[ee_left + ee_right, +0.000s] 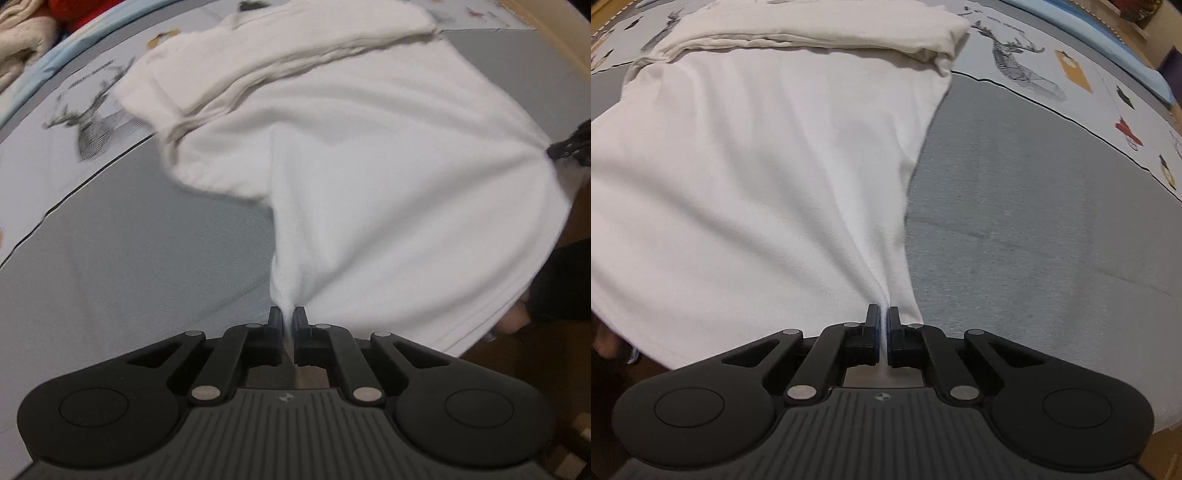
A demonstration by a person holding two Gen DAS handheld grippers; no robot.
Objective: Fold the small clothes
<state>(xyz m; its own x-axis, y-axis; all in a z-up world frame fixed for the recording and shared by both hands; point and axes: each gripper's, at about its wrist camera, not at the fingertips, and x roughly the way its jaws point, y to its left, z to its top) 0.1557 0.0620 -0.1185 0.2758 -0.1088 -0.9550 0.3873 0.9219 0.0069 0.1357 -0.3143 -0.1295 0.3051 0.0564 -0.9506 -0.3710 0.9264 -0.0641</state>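
A white garment [369, 177] lies spread on a grey bedcover [129, 251], its far part folded over into a thick band [288, 48]. My left gripper [287, 314] is shut on a pinch of the garment's near left corner, and the cloth rises in a pulled ridge from the jaws. In the right wrist view the same white garment [757, 166] stretches away from my right gripper [883, 314], which is shut on its near right corner. The right gripper's black fingertips [565, 147] also show at the right edge of the left wrist view, pinching the cloth.
The grey bedcover [1034, 221] carries a pale border printed with deer drawings [1015, 55] and small coloured figures [1126, 133]. A heap of cream and red cloth [26, 33] lies beyond the bed at far left. Wooden floor [517, 350] shows past the near edge.
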